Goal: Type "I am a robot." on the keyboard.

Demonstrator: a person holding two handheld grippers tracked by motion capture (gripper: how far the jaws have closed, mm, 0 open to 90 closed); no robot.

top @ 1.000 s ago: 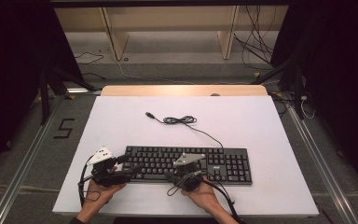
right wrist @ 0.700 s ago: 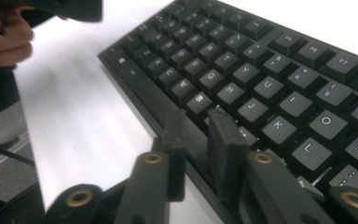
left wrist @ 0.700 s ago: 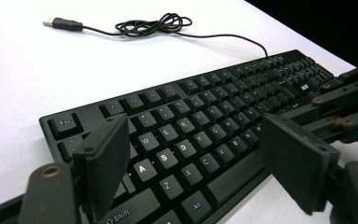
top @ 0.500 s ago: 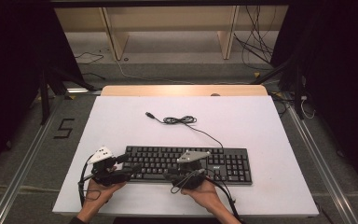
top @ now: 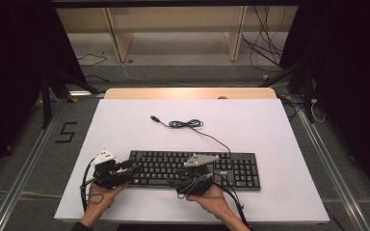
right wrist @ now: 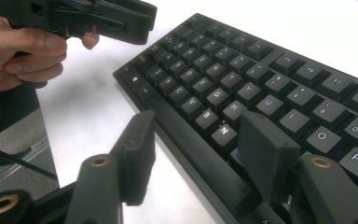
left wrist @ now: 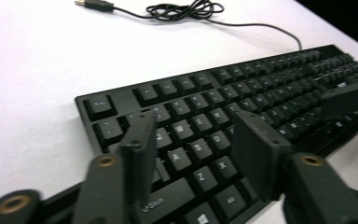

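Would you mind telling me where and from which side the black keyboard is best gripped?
Probably by its two short ends. The keyboard lies flat, long and thin on the white table, so open jaws could slide in low over an edge. The left gripper is at the left end; the right gripper sits mid-front and might shift right.

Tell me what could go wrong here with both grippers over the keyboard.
Both grippers, left and right, hang open over the keyboard. The jaws are wider than single keys, so a downward press might hit several at once. The cable lies loosely coiled on the table behind; dragging the keyboard could snag it. The right gripper straddles the front edge, so closing there may tilt the keyboard.
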